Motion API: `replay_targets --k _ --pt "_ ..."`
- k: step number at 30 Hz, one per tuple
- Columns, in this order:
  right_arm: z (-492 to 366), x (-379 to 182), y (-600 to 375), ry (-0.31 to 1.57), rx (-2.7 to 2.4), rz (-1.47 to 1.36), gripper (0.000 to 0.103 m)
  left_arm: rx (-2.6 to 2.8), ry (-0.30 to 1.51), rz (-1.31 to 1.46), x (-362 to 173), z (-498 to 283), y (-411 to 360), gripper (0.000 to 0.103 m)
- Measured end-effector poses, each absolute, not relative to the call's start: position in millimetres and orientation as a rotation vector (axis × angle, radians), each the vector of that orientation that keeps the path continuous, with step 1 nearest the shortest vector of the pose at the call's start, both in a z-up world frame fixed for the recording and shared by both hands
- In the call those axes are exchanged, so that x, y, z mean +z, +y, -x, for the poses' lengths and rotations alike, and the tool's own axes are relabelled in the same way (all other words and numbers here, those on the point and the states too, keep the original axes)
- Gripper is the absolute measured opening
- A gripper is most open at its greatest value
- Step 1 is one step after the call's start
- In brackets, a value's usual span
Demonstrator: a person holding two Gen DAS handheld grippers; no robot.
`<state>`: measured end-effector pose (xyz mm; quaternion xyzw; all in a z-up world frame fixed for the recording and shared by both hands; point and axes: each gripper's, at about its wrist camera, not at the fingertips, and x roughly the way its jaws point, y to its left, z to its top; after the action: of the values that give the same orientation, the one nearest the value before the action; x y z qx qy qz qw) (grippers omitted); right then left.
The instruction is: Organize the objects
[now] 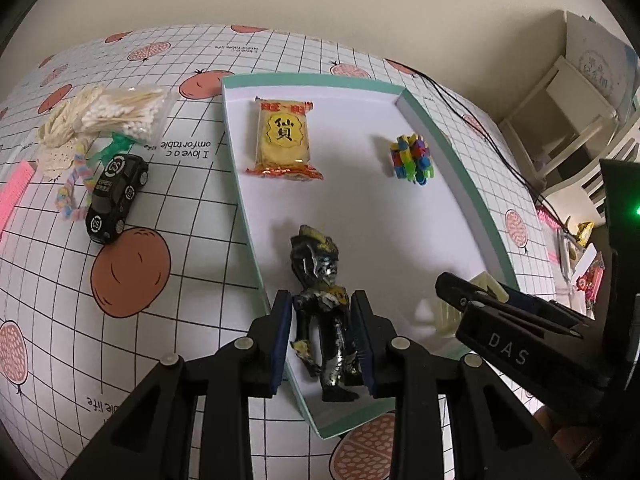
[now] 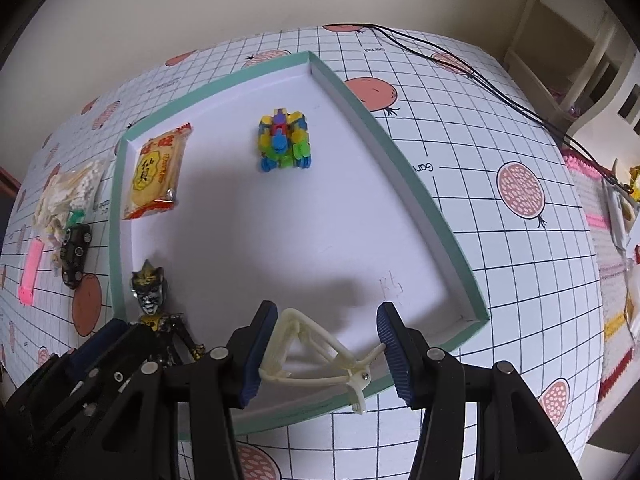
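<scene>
Now the left gripper clamps its ribbed blue pads on the glossy black-and-gold figure at the tray's near-left edge, while the right gripper straddles, jaws wide, a cream plastic clip over the near rim.

Both grippers: black angular plastic arms, round silver screws at the joints. Left gripper and right gripper carry ribbed blue pads. White "DAS" lettering lower right, left view.
</scene>
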<state>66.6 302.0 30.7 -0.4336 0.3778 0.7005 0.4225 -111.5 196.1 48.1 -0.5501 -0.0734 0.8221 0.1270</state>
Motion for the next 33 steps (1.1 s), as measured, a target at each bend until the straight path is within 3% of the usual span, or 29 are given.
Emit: replay_targets --k 22,23,25,26,30,33 --pt "-61 51 298 0.888 1.822 0.972 0.057 2.523 -0.317 1.557 67 114 153 0.032" --pt "-59 51 297 0.880 1.830 0.971 0.057 2.534 -0.318 1.561 66 114 149 0.033" --pt "-57 51 295 0.872 1.845 0.970 0.063 2.543 -0.341 1.585 65 115 140 0.046" --pt "-55 51 295 0.865 1.849 0.976 0.069 2.548 -0.353 1.600 63 115 135 0.048" --pt "-50 53 292 0.850 1.873 0.973 0.076 2.565 -0.372 1.657 58 117 121 0.049" --pt "-46 53 289 0.857 1.882 0.963 0.077 2.590 -0.381 1.680 55 117 114 0.058"
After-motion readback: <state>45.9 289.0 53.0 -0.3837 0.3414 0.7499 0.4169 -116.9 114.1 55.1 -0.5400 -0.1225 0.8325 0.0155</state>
